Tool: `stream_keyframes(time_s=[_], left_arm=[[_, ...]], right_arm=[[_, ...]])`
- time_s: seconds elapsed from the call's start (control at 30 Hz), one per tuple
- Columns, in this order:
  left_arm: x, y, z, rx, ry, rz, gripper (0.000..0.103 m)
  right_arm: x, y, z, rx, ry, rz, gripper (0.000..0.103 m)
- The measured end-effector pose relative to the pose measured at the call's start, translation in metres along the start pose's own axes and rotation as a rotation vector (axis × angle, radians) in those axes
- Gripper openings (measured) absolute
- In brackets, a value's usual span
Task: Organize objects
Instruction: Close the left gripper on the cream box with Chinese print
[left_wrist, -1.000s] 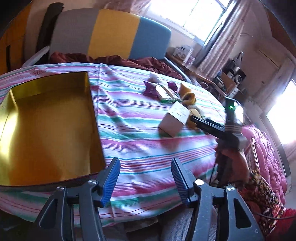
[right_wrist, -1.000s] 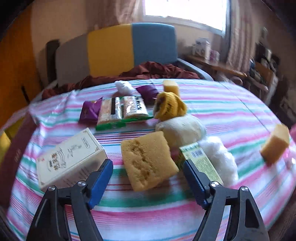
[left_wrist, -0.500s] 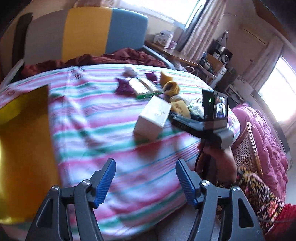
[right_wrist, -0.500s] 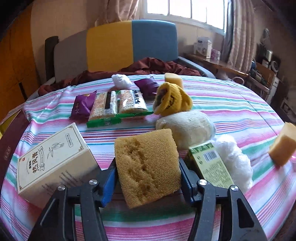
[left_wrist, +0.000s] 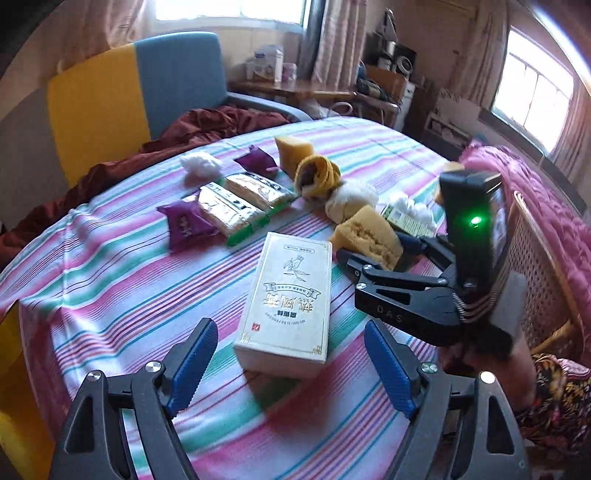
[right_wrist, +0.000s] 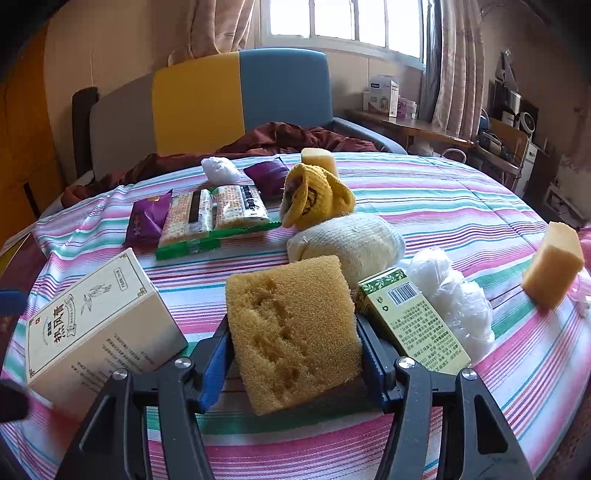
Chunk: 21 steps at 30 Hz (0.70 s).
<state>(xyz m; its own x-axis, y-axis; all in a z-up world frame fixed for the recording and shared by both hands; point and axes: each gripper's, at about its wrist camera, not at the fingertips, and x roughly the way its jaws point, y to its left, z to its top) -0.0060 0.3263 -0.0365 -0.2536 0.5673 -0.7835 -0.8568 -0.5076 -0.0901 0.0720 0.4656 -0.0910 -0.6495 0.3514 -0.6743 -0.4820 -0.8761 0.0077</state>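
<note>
A cream carton (left_wrist: 288, 302) with gold print lies on the striped tablecloth (left_wrist: 110, 280). My left gripper (left_wrist: 290, 328) has its jaws opening wide; the carton's near end lies between the blue fingertips, untouched. My right gripper (right_wrist: 291, 354) is shut on a brown sponge (right_wrist: 291, 328), both pads pressing its sides. In the left wrist view that right gripper (left_wrist: 369, 254) and the sponge (left_wrist: 369, 236) sit just right of the carton. The carton (right_wrist: 96, 325) lies left of the sponge in the right wrist view.
Behind lie a cracker pack (right_wrist: 214, 214), purple packets (right_wrist: 147, 218), a yellow sock (right_wrist: 317, 199), a white sock roll (right_wrist: 351, 243), a green box (right_wrist: 413, 321), a plastic wad (right_wrist: 454, 295) and two more sponges (right_wrist: 554, 269). A gold tray's edge (left_wrist: 11, 369) shows far left.
My left gripper swung right, from over the gold tray to the cream carton, and its jaws widened. My right gripper closed on the brown sponge.
</note>
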Motion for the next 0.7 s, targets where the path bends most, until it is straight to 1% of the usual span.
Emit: stream_keyframes(time_s=[0.07, 0.17, 0.27, 0.3, 0.33, 0.37, 0.4, 0.47, 0.57, 0.63, 0.7], left_arm=[[0.004, -0.002, 0.001, 0.019, -0.005, -0.015, 0.083], [0.013, -0.003, 0.003, 0.020, 0.001, -0.025, 0.083], [0.022, -0.007, 0.002, 0.026, 0.000, 0.001, 0.082], [0.024, -0.008, 0.002, 0.027, -0.010, 0.004, 0.078], [0.026, -0.009, 0.002, 0.025, -0.014, 0.006, 0.070], [0.027, -0.009, 0.001, 0.017, -0.018, 0.001, 0.065], [0.028, -0.009, 0.001, 0.011, -0.020, -0.010, 0.054], [0.028, -0.007, -0.003, -0.018, -0.040, -0.037, 0.053], [0.027, -0.004, -0.007, -0.071, -0.074, -0.042, 0.053], [0.029, 0.003, -0.010, -0.130, -0.075, -0.064, 0.053], [0.028, 0.005, -0.014, -0.146, -0.091, -0.066, 0.053]], right_arm=[[-0.001, 0.000, -0.001, -0.001, -0.002, -0.002, 0.062], [0.000, 0.000, -0.001, -0.001, -0.002, -0.003, 0.062], [0.001, 0.001, -0.001, -0.003, -0.001, -0.006, 0.062], [0.001, 0.000, -0.001, -0.002, -0.002, -0.006, 0.062], [0.001, 0.001, -0.001, -0.003, -0.001, -0.006, 0.062], [0.001, 0.001, -0.001, -0.002, -0.002, -0.007, 0.062], [0.001, 0.000, -0.001, -0.003, -0.002, -0.008, 0.062], [0.001, 0.000, -0.001, -0.003, -0.002, -0.008, 0.062], [0.001, 0.000, -0.001, -0.002, -0.004, -0.008, 0.062], [0.001, 0.000, -0.001, -0.002, -0.004, -0.008, 0.062], [0.001, 0.001, -0.001, -0.004, -0.003, -0.011, 0.062]])
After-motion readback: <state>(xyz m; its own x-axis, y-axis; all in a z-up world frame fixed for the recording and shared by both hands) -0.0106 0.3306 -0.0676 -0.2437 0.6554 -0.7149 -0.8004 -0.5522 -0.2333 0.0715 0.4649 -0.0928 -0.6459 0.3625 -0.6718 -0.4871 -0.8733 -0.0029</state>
